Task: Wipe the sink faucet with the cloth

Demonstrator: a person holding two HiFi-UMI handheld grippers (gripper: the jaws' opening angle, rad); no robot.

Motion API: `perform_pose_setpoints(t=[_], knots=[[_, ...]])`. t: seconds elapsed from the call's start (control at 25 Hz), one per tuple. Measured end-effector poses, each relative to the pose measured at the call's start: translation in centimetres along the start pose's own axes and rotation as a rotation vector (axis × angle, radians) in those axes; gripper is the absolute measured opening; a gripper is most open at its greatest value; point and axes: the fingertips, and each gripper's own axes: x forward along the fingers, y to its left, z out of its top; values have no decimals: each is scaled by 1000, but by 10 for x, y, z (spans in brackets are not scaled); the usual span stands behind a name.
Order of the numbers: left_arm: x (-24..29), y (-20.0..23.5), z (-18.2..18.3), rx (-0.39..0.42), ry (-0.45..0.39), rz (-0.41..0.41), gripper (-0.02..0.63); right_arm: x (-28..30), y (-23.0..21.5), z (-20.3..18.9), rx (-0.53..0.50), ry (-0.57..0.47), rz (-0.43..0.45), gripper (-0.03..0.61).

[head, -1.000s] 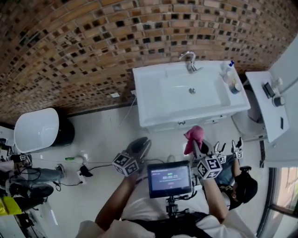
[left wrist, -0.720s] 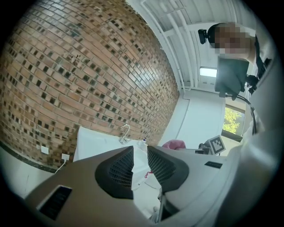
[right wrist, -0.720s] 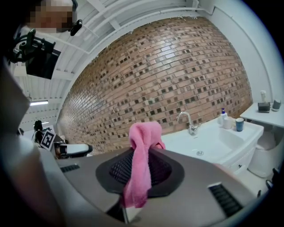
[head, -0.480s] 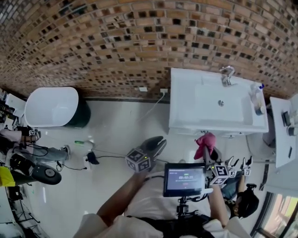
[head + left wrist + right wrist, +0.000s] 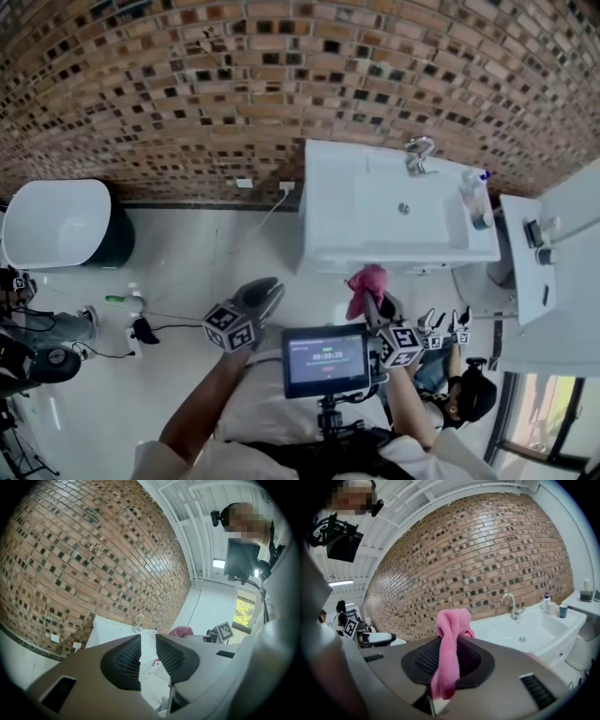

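At the far left, a white rounded fixture [image 5: 52,225] stands on the floor [image 5: 187,262] against the brick wall [image 5: 187,94]. The left tool [image 5: 267,292] is held over the floor, its jaws a narrow slit apart with nothing between them. To its right, the right tool [image 5: 375,305] is clamped on the cloth [image 5: 451,639], a fluffy pink terry piece. The cloth is bunched into a hump above the jaws and hangs down between the pads in a limp fold. It is in the air just in front of the white sink [image 5: 328,216], touching nothing else. The chrome, curved faucet [image 5: 418,155] rises at the sink's back edge by the wall, well apart from the cloth. Small bottles [image 5: 473,192] stand on the sink's right corner.
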Motion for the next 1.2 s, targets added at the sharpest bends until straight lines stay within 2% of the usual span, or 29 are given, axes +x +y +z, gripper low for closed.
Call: perform_pose_setpoints(t=[0.24, 0.64, 0.92, 1.08, 1.2], knots=[[-9, 15, -1, -17, 21, -36, 90, -4, 11, -7, 12, -13, -53, 75], [0, 14, -4, -5, 84, -121, 89, -13, 17, -10, 24, -34, -124, 75], [0, 12, -3, 4, 86, -148, 89, -22, 18, -15, 35, -32, -148, 75], [-3, 10, -5, 0, 80, -147, 90, -30, 25, -14, -19, -41, -163, 71], [-7, 7, -6, -10, 71, -141, 89, -34, 28, -14, -20, -56, -152, 71]])
